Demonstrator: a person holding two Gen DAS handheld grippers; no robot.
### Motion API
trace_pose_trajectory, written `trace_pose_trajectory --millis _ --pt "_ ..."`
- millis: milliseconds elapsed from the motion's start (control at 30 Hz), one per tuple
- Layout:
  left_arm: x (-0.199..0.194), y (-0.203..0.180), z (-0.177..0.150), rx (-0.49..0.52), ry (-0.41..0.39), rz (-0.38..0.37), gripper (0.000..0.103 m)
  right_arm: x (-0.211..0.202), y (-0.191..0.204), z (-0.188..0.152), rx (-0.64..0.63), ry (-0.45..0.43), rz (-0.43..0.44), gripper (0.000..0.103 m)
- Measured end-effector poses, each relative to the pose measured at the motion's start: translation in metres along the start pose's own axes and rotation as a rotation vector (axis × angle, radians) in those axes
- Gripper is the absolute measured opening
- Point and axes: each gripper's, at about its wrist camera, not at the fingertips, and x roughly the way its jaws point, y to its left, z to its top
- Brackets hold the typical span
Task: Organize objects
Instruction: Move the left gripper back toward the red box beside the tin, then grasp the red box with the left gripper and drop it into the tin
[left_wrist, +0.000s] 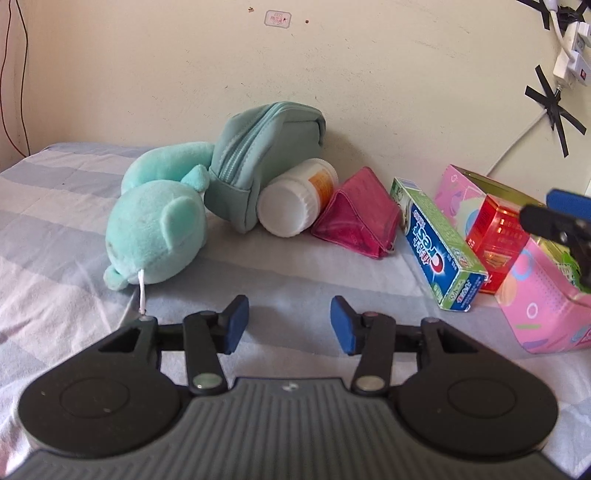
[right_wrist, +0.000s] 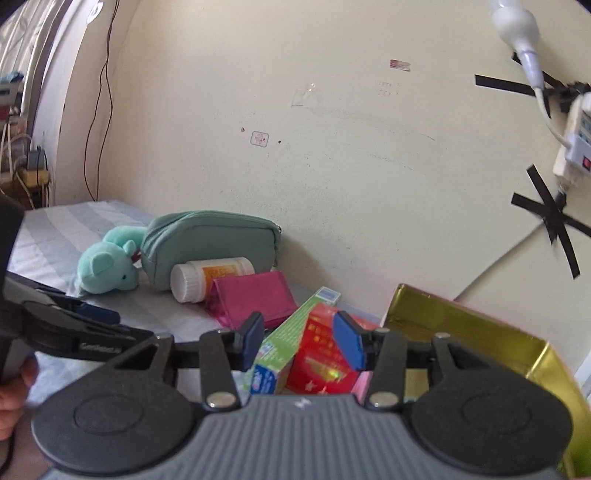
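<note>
**Ana:** Cream wall behind, striped bed (left_wrist: 55, 206) below. What is there to sort?

**Ben:** Loose things lie in a row along the wall. A red box (left_wrist: 496, 240) leans on a toothpaste box (left_wrist: 439, 240), both just beside a pink box (left_wrist: 546, 299) with a gold lining, probably the container they are meant for. Further along come a magenta pouch (left_wrist: 358, 218), a white bottle (left_wrist: 291, 203) on its side, a teal zip bag (left_wrist: 255, 158) propped against the wall, and a teal plush bear (left_wrist: 155, 229) at the far end.

**Ana:** And the grippers?

**Ben:** The left gripper (left_wrist: 289, 325) hangs over bare sheet near the bear, its jaws apart with nothing between them. The right gripper (right_wrist: 301, 341) also has its jaws apart; in its own view the red box and toothpaste box show in the gap, but the pads do not seem to press on either.

**Ana:** So nothing is held?

**Ben:** Nothing, as far as the views show. Since the two boxes sit nearest the pink one, the right side looks best placed to take them first.
</note>
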Motion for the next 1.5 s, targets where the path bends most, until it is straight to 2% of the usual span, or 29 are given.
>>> trace_pose_trajectory --millis 67,167,233,333,433,500,567,667,733,833,867,967,1000,1033,1133,1167,1333,1367,1433,1500 --pt "0.001 -0.001 -0.001 0.011 0.004 -0.002 0.054 0.017 -0.012 0.011 -0.059 0.073 0.073 0.055" --pt "0.002 -0.005 0.0 0.034 0.012 -0.004 0.059 0.042 -0.022 0.016 -0.131 0.167 0.136 0.057" --pt "0.001 -0.005 0.0 0.039 0.015 -0.006 0.059 0.057 -0.02 0.013 -0.191 0.225 0.122 0.056" --pt "0.001 -0.004 0.0 0.039 0.017 -0.01 0.06 0.059 -0.015 0.008 -0.269 0.233 0.116 0.055" --pt "0.0 -0.004 0.0 0.042 0.018 -0.008 0.06 0.04 -0.003 0.006 -0.334 0.207 0.1 0.044" --pt "-0.002 -0.005 0.0 0.04 0.018 -0.007 0.06 0.023 0.008 0.001 -0.37 0.191 0.086 0.029" --pt "-0.004 -0.003 0.0 0.027 0.017 -0.019 0.06 0.003 0.019 -0.012 -0.395 0.185 0.086 0.024" --pt "-0.007 0.002 0.0 -0.005 0.02 -0.065 0.06 -0.027 0.039 -0.042 -0.428 0.187 0.099 0.024" --pt "-0.011 0.004 0.0 -0.026 0.026 -0.137 0.06 -0.047 0.047 -0.062 -0.391 0.208 0.142 0.011" --pt "-0.017 -0.001 -0.001 -0.025 0.023 -0.238 0.06 -0.076 0.054 -0.085 -0.321 0.218 0.186 0.011" --pt "-0.02 -0.005 -0.002 -0.012 0.019 -0.27 0.06 -0.084 0.053 -0.09 -0.284 0.209 0.199 0.015" --pt "-0.023 -0.018 -0.002 0.003 0.043 -0.348 0.06 -0.098 0.039 -0.096 -0.121 0.175 0.183 0.043" --pt "-0.023 -0.024 -0.001 0.005 0.059 -0.375 0.06 -0.097 0.033 -0.095 -0.06 0.167 0.177 0.048" --pt "-0.022 -0.031 -0.001 0.01 0.077 -0.393 0.06 -0.093 0.029 -0.094 -0.011 0.166 0.173 0.048" --pt "-0.021 -0.049 -0.001 0.044 0.126 -0.412 0.06 -0.077 0.02 -0.092 0.078 0.171 0.173 0.055" --pt "-0.021 -0.054 -0.001 0.055 0.14 -0.42 0.06 -0.07 0.02 -0.091 0.086 0.175 0.185 0.058" --pt "-0.007 -0.073 -0.004 0.068 0.227 -0.416 0.058 -0.038 0.024 -0.092 0.115 0.193 0.182 0.063" --pt "-0.005 -0.075 -0.006 0.062 0.226 -0.423 0.057 -0.033 0.022 -0.09 0.136 0.196 0.192 0.062" --pt "-0.008 -0.078 -0.008 0.064 0.223 -0.443 0.045 -0.027 0.018 -0.088 0.187 0.199 0.202 0.059" --pt "-0.021 -0.076 -0.007 0.042 0.214 -0.425 0.044 -0.034 0.02 -0.087 0.215 0.166 0.212 0.055"
